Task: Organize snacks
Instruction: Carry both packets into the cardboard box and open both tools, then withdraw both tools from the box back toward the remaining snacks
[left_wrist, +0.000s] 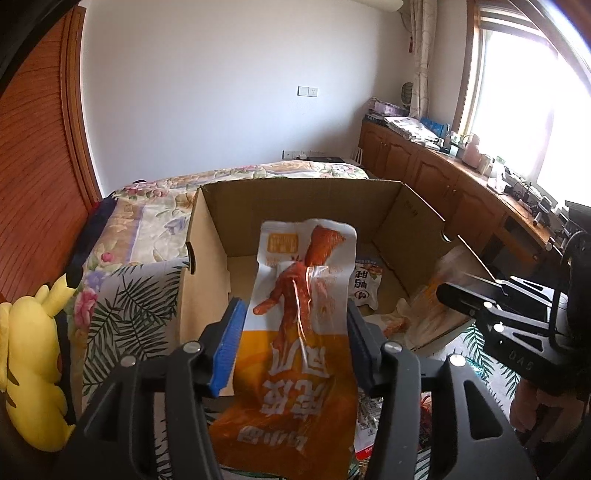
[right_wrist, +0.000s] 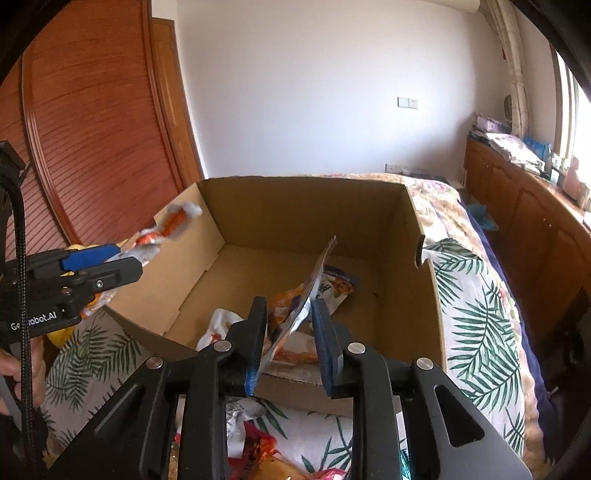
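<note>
An open cardboard box (left_wrist: 295, 199) stands on the bed; it also shows in the right wrist view (right_wrist: 303, 206). My left gripper (left_wrist: 291, 314) is shut on an orange and white chicken-feet snack packet (left_wrist: 299, 332), held above the box's near left edge; that gripper shows in the right wrist view (right_wrist: 107, 262). My right gripper (right_wrist: 288, 314) is shut on a thin silvery snack packet (right_wrist: 314, 288), held edge-up over the box's near wall. In the left wrist view it (left_wrist: 465, 295) enters from the right. More packets (right_wrist: 332, 288) lie on the box floor.
Loose snack packets (right_wrist: 258, 446) lie on the leaf-print bedspread (right_wrist: 480, 314) in front of the box. A yellow plush toy (left_wrist: 33, 369) sits at the left. Wooden cabinets (left_wrist: 424, 166) with clutter run along the right wall under the window.
</note>
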